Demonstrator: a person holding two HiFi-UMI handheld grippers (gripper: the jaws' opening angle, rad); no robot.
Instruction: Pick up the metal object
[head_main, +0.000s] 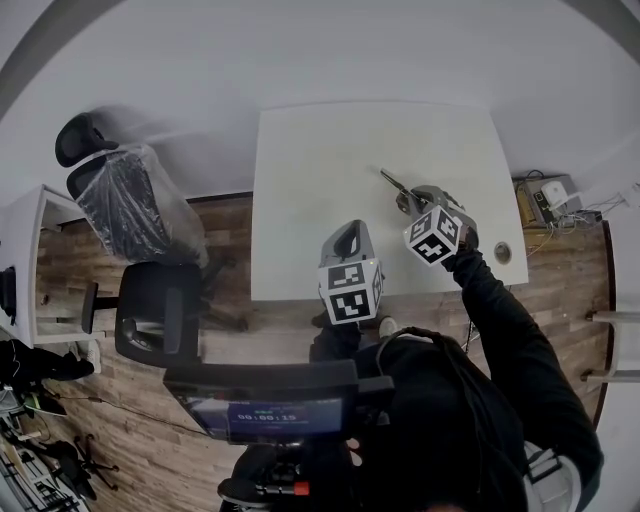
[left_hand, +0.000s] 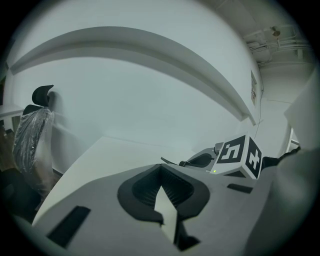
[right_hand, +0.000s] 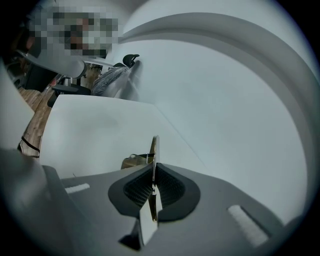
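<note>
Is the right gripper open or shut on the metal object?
Shut on it: the right gripper pinches the thin metal object, which sticks out past its jaws.

Left gripper (left_hand: 161, 174) fingers together, white table (left_hand: 95, 165), wrapped chair (left_hand: 30, 145)

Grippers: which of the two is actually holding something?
The right gripper: a thin metal object is pinched between its jaws. The left gripper holds nothing.
</note>
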